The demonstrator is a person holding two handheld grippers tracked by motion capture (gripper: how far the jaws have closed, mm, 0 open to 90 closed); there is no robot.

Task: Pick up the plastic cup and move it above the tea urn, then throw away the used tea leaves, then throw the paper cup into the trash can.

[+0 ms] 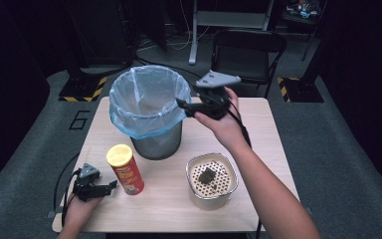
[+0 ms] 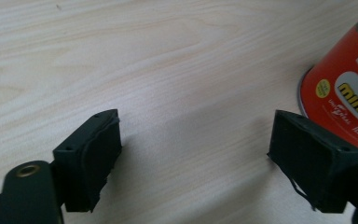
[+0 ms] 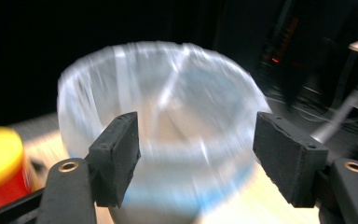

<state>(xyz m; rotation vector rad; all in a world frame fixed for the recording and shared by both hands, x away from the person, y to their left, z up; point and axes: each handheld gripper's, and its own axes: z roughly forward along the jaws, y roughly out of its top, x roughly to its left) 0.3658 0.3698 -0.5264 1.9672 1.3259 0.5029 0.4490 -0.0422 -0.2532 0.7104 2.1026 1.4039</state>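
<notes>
While right gripper (image 1: 185,107) hangs spread, empty beside bin (image 1: 151,107) | left gripper (image 1: 110,186) spread near can (image 1: 125,169) | risk: nudging can over.

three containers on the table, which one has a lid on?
The red chip can near the left gripper: a yellow lid caps it. The bag-lined trash bin is open-topped, and the white container shows a perforated insert with a dark lump on it.

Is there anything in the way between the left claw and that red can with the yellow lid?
Nothing visible. The left gripper rests on the table with its jaws apart and empty, tips pointing at the red can, which stands upright close beside them. In the left gripper view, bare wood lies between the jaws, the can just past one of them.
</notes>
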